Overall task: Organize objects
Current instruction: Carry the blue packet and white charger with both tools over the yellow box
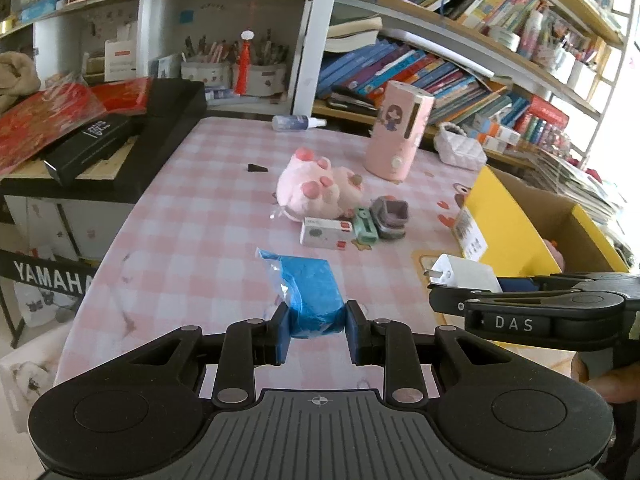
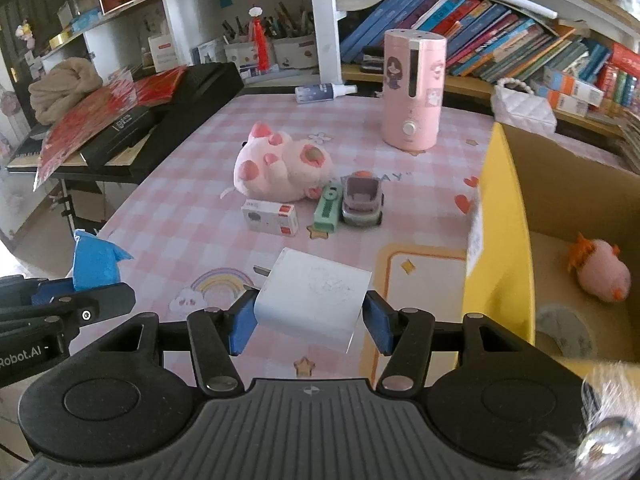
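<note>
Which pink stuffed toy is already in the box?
The small one with orange bits, lying in the yellow box. The bigger pink plush lies on the table.

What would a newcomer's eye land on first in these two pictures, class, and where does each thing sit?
First, the two held items: the left gripper pinches a blue packet, and the right gripper clamps a white charger. Next, the pink plush toy lying mid-table, with the tall pink humidifier upright behind it. The yellow cardboard box stands at the table's right.

Yellow box (image 2: 500, 240) cut off by right edge; crinkly object (image 2: 604, 436) at lower right blurred.
</note>
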Available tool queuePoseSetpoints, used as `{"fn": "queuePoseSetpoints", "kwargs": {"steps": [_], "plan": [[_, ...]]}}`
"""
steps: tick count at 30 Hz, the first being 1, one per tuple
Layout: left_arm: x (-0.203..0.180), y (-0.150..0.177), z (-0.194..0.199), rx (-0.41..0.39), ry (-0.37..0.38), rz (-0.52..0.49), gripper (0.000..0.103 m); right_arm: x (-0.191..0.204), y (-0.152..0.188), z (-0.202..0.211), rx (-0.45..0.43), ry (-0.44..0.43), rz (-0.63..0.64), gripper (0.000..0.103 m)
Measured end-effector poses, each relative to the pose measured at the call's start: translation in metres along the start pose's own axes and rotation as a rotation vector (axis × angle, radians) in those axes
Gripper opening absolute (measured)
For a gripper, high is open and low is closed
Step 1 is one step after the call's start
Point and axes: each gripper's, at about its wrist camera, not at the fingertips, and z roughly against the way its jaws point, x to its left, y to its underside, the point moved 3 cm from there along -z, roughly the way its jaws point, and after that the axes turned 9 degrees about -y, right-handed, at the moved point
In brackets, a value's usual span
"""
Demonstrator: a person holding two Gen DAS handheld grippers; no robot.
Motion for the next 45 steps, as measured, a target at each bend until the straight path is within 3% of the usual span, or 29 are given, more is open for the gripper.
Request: {"fn": "queuePoseSetpoints", "kwargs": {"steps": [25,45], "plan": [[-0.022,0.058,0.065,-0.019,0.111,-0.139,0.026,0.018,0.093,0.076,-0.044,0.09,-0.156,0.054],[-0.104,0.081,0.077,-0.013,0.346,-0.362,0.026,-0.027,0.163,0.154,-0.118,0.299,-0.388,0.054]]}}
